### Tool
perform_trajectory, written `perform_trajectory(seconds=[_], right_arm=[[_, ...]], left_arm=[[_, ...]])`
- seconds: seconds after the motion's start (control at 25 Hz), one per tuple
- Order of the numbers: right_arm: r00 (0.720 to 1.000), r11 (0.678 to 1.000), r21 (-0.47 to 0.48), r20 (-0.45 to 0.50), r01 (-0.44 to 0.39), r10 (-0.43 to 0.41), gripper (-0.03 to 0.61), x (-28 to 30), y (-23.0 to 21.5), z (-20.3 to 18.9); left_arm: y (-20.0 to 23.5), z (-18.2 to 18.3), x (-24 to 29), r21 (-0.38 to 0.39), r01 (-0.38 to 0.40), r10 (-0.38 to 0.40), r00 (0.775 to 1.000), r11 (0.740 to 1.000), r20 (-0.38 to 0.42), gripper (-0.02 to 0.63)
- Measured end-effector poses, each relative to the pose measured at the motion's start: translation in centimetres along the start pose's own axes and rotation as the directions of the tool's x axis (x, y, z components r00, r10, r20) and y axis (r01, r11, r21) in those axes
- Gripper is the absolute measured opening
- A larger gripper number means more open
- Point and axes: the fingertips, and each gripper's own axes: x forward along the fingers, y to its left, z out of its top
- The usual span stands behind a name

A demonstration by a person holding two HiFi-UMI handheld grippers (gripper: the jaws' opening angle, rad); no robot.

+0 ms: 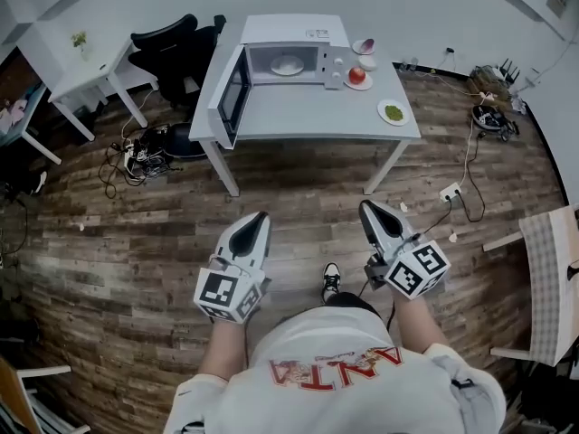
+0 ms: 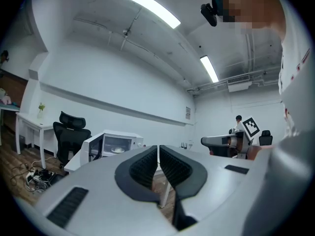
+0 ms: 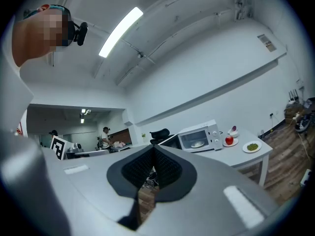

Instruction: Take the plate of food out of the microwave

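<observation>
A white microwave point(image 1: 283, 54) stands at the back of a grey table point(image 1: 308, 116), its door point(image 1: 233, 95) swung open to the left. Inside sits a white plate of food point(image 1: 287, 63), which also shows in the right gripper view as the plate point(image 3: 198, 144). Both grippers hang over the wooden floor, well short of the table. My left gripper point(image 1: 261, 217) is shut with nothing between its jaws, and my right gripper point(image 1: 365, 208) is shut and empty too. The left gripper view shows the microwave point(image 2: 115, 144) far ahead past the shut left gripper point(image 2: 158, 147). The right gripper point(image 3: 153, 147) points level.
Right of the microwave lie a red apple on a plate point(image 1: 357, 77), a small bowl point(image 1: 364, 46) and a plate of green food point(image 1: 393, 112). A black office chair point(image 1: 172, 48) and white desk point(image 1: 86, 75) stand left. Cables point(image 1: 136, 156) and a power strip point(image 1: 450, 192) lie on the floor.
</observation>
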Motion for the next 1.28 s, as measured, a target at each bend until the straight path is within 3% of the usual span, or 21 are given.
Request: perform_trajectory(seconds=[0.72, 1.0, 1.28], right_arm=[[0.992, 0.985, 0.118, -0.012, -0.126, 0.128, 0.0, 10.9, -20.7, 4.1], [0.989, 0.976, 0.176, -0.048, -0.133, 0.143, 0.0, 15.1, -24.1, 2.3], [0.992, 0.984, 0.161, -0.088, -0.073, 0.088, 0.0, 20.1, -27.0, 2.1]], left_arm=[[2.9, 1.8, 19.7, 0.029, -0.196, 0.197, 0.98, 0.98, -0.017, 0.021], [6.0, 0.7, 23.9, 0.026, -0.227, 0.228, 0.972, 0.974, -0.061, 0.021], [11.3, -0.2, 28.8, -0.011, -0.199, 0.198, 0.978, 0.98, -0.063, 0.021]])
